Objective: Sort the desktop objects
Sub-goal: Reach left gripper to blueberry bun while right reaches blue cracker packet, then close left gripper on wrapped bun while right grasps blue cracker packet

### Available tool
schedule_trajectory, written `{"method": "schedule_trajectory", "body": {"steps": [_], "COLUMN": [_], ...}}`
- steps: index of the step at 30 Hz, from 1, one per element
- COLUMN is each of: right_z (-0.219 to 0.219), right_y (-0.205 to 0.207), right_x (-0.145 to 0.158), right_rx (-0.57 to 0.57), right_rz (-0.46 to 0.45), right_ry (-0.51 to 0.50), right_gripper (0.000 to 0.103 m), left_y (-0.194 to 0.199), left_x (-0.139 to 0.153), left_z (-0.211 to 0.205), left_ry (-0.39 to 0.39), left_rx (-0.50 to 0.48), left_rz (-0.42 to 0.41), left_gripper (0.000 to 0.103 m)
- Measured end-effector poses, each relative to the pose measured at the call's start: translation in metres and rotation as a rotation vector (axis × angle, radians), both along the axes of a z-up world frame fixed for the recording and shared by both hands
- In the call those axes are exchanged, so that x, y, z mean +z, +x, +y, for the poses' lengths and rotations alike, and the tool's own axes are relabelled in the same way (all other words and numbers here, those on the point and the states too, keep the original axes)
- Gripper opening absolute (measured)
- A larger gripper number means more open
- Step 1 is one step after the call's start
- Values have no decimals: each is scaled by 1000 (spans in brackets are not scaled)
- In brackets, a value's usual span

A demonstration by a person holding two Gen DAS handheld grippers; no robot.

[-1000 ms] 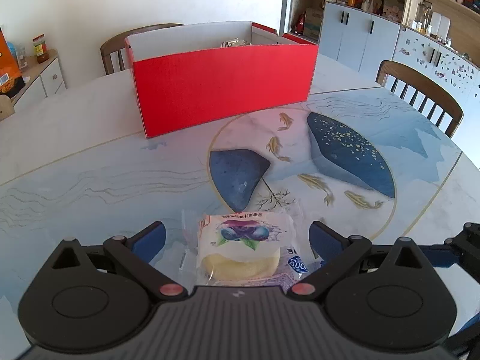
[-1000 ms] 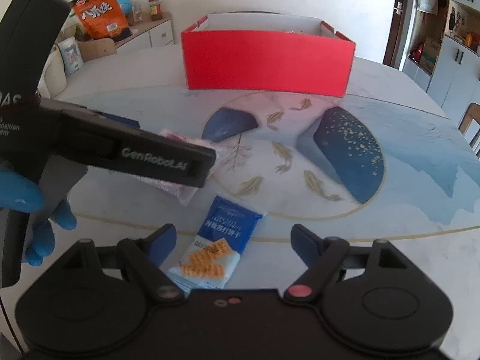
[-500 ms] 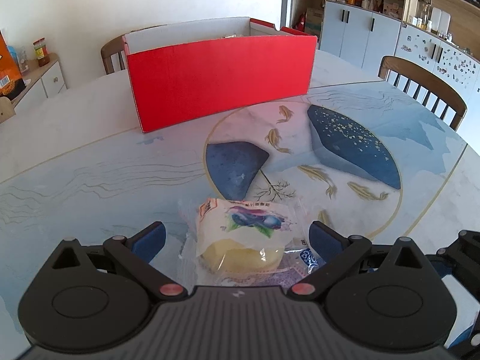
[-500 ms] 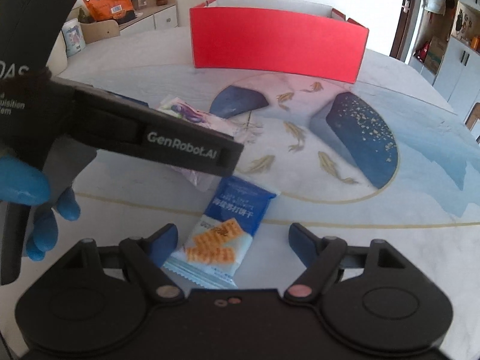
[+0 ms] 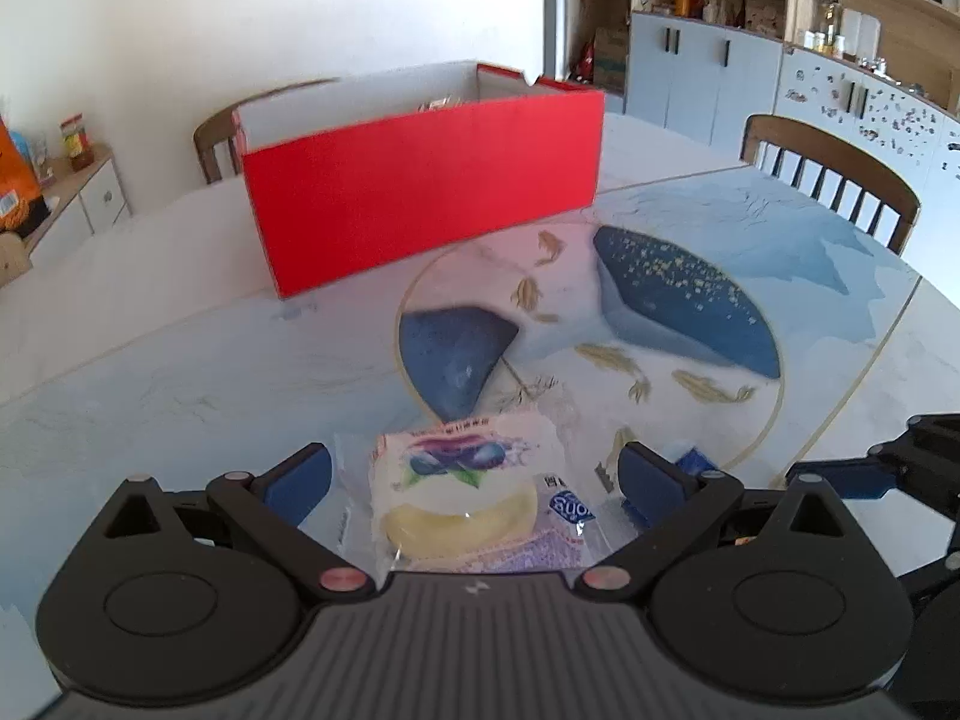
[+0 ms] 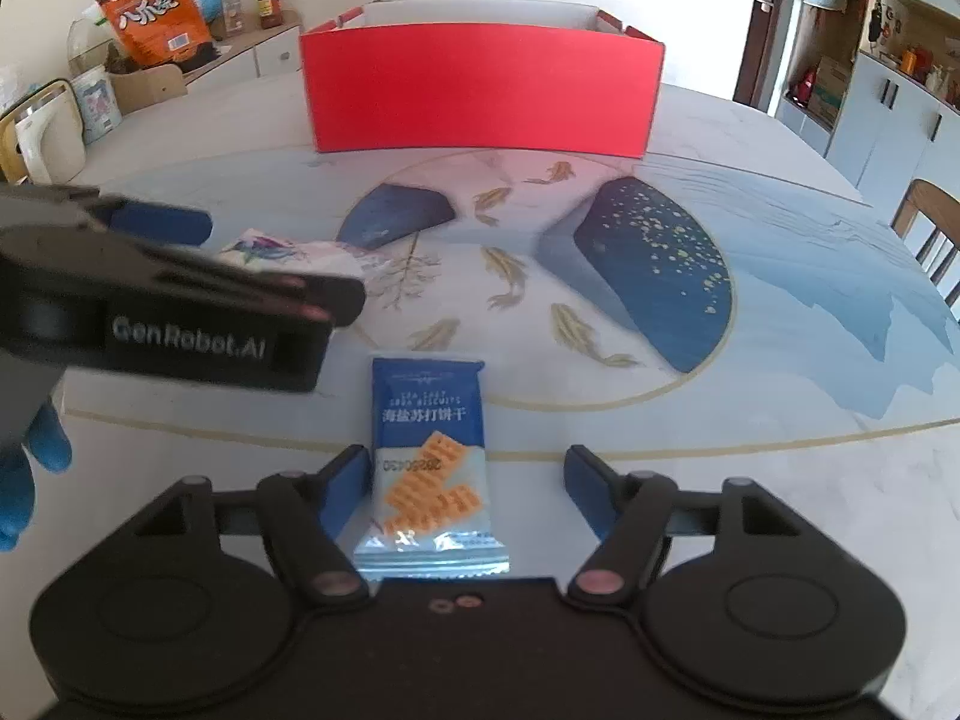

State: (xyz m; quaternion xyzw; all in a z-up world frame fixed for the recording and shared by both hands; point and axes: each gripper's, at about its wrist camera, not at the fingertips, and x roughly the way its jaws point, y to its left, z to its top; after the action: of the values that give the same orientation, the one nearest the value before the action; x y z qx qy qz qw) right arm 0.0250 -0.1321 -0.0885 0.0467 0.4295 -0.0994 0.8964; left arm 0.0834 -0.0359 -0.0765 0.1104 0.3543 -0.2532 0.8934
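Both grippers have closed in: the left gripper (image 5: 474, 471) straddles the cake packet (image 5: 465, 495), the right gripper (image 6: 465, 483) the cracker packet (image 6: 429, 468), jaws open. Next: squeeze, then carry to the red box (image 6: 480, 93) at upper centre.

The left gripper (image 5: 474, 471) has a matte black housing with a ribbed grey panel at its centre, flanked by two round black discs. Black linkage arms run forward from reddish pivot pins to blue finger pads (image 5: 300, 480). The right gripper (image 6: 465, 480) is built alike: black body, two round discs, dull red pivots, small silver screws on the links and blue pads (image 6: 348, 489). Seen from the side, the left tool carries white "GenRobot.AI" lettering. The person's left hand (image 6: 27, 471) wears a bright blue glove.
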Motion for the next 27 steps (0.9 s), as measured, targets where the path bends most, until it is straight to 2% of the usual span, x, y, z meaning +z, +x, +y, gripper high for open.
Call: {"method": "schedule_trajectory", "body": {"steps": [8,14,21,23,27], "right_z": [0,0,0,0,0], "right_y": [-2,-2,0,0,0], "right_x": [-1,-1,1,1,2], "right_rx": [12,24,24,26,27], "right_rz": [-15,-26,-31,-29,-32], "right_ry": [-6,-8,-8,-8,-11], "right_gripper": [70,65,51,50,39], "left_y": [4,6,8,9,7], "left_x": [-16,-22,-21,-22,-20], "left_z": [-3,2,1,1,3], "left_ry": [-3,-8,-16,-19,-23], "left_rx": [44,64,61,64,68], "left_rz": [53,56,55,67,57], "left_gripper": [103,103,102,100,96]}}
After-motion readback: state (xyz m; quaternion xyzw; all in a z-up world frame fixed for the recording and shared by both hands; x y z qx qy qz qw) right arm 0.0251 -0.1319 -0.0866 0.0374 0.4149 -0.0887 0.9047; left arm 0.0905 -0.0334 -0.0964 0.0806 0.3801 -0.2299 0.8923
